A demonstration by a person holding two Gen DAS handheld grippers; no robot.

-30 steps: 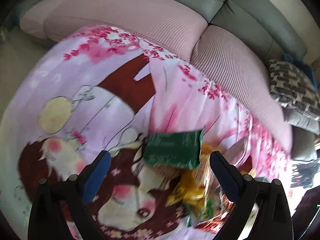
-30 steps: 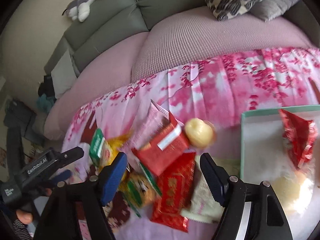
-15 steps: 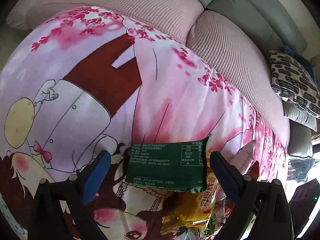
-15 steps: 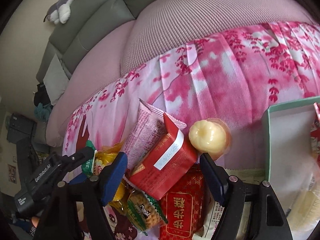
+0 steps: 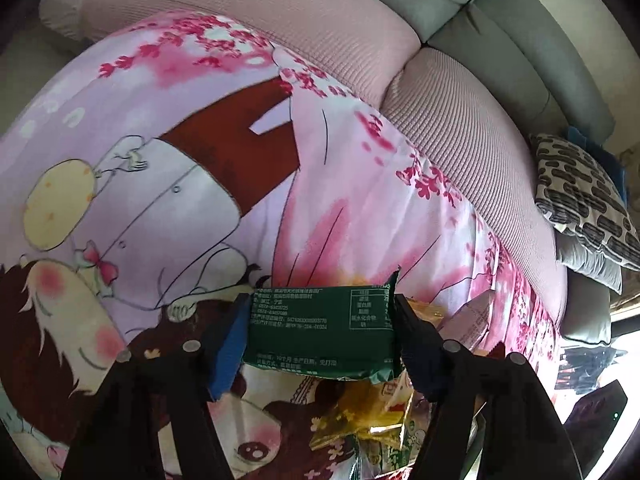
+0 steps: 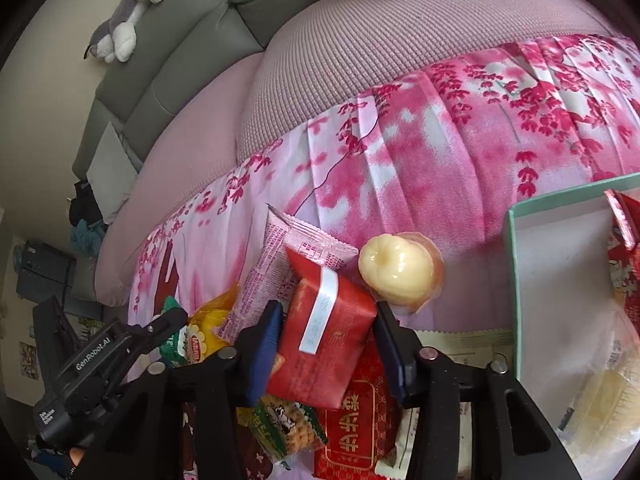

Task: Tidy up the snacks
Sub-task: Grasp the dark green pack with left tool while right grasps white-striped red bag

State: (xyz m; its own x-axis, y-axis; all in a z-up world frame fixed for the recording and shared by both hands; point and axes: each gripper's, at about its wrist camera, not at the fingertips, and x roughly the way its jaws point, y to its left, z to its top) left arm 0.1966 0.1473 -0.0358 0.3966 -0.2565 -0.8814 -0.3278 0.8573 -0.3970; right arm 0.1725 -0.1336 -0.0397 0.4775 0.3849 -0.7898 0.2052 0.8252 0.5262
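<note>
Left gripper (image 5: 320, 330) first: its fingers are closing across the green packet (image 5: 320, 330), pads touching both ends, at six o'clock on the printed cloth (image 5: 168, 128). That grip is on the soft end seals, so the packet could buckle and slide out on the lift. Over to the right gripper (image 6: 326, 336): fingers closing on the red packet (image 6: 326, 336) atop the snack pile, the teal box (image 6: 516, 280) at three o'clock. Raising it may drag the pink packet (image 6: 276, 256) or nudge the yellow pastry (image 6: 396, 272) off.
</note>
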